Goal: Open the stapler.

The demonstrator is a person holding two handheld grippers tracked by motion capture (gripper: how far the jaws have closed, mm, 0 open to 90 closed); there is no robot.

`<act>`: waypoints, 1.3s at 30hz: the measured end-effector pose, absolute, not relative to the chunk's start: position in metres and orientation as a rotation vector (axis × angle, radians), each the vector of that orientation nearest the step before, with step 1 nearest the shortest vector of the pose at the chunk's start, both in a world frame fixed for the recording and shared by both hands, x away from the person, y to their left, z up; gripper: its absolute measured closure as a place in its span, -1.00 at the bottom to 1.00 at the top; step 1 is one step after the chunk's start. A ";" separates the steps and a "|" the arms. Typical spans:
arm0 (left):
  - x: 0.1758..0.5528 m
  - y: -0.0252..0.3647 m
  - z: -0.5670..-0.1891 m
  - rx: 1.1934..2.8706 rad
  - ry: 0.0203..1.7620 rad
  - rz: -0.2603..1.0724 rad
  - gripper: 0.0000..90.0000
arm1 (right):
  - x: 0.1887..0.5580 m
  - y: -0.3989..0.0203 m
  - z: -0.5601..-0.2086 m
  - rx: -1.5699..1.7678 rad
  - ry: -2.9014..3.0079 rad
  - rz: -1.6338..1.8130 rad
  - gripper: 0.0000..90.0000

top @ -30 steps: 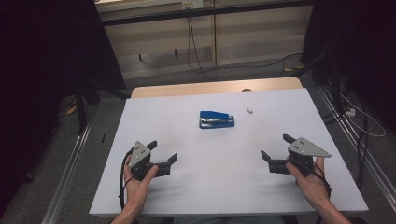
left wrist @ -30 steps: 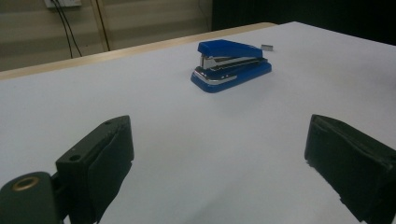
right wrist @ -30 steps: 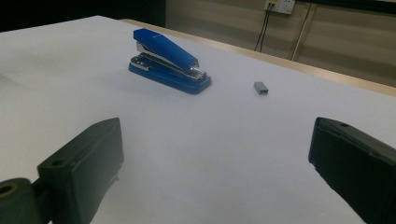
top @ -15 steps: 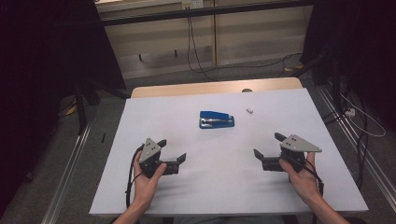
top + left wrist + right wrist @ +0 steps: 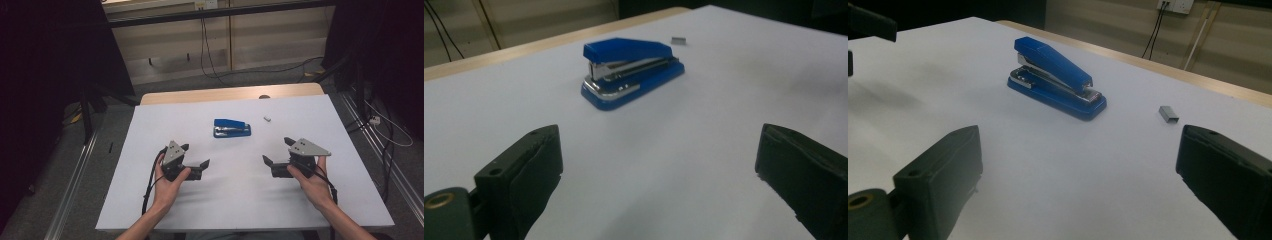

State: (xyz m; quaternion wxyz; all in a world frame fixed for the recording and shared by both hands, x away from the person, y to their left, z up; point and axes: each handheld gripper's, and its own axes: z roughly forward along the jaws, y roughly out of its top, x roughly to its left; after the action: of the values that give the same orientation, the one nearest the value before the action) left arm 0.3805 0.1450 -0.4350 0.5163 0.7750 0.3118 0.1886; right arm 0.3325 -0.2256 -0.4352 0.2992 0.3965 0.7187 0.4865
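A blue stapler (image 5: 232, 128) lies shut on the white table (image 5: 240, 200), a little behind the middle. A small strip of staples (image 5: 267, 118) lies just to its right. My left gripper (image 5: 196, 155) is held open near the table at front left, its jaws wide apart with nothing between them. My right gripper (image 5: 277, 151) stands open at front right, also holding nothing. In the left gripper view the stapler (image 5: 631, 70) sits ahead of the left gripper (image 5: 659, 145), with the staples (image 5: 679, 41) beyond. In the right gripper view the stapler (image 5: 1058, 77) and staples (image 5: 1168, 114) lie ahead of the right gripper (image 5: 1080, 145).
A wooden strip (image 5: 230, 95) edges the table's far side. Cables (image 5: 220, 70) run over the floor behind it, and metal rails (image 5: 75, 195) flank the table. White table surface lies between the two grippers.
Both grippers have moved inward toward the table's middle and slightly forward. The stapler and staples have not moved.
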 end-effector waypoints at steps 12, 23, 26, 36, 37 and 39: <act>0.400 0.139 -0.432 1.871 0.758 0.465 -0.87 | 0.344 -0.223 -0.439 1.094 1.892 1.299 -0.92; 0.423 0.133 -0.431 1.883 0.716 0.492 -0.89 | 0.363 -0.219 -0.429 1.092 1.844 1.311 -0.85; 0.430 0.133 -0.431 1.853 0.744 0.502 -0.88 | 0.369 -0.217 -0.434 1.110 1.863 1.296 -0.85; 0.442 0.125 -0.426 1.822 0.728 0.529 -0.84 | 0.391 -0.209 -0.431 1.090 1.837 1.301 -0.85; 0.443 0.124 -0.427 1.815 0.733 0.518 -0.83 | 0.393 -0.208 -0.431 1.087 1.834 1.302 -0.84; 0.445 0.122 -0.427 1.814 0.742 0.499 -0.83 | 0.396 -0.206 -0.433 1.095 1.851 1.288 -0.81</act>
State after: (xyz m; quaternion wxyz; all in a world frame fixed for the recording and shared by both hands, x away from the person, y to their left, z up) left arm 0.4454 0.1223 -0.4271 0.5307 0.7602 0.3110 0.2089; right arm 0.3963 -0.2060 -0.4325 0.3121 0.4151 0.7014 0.4882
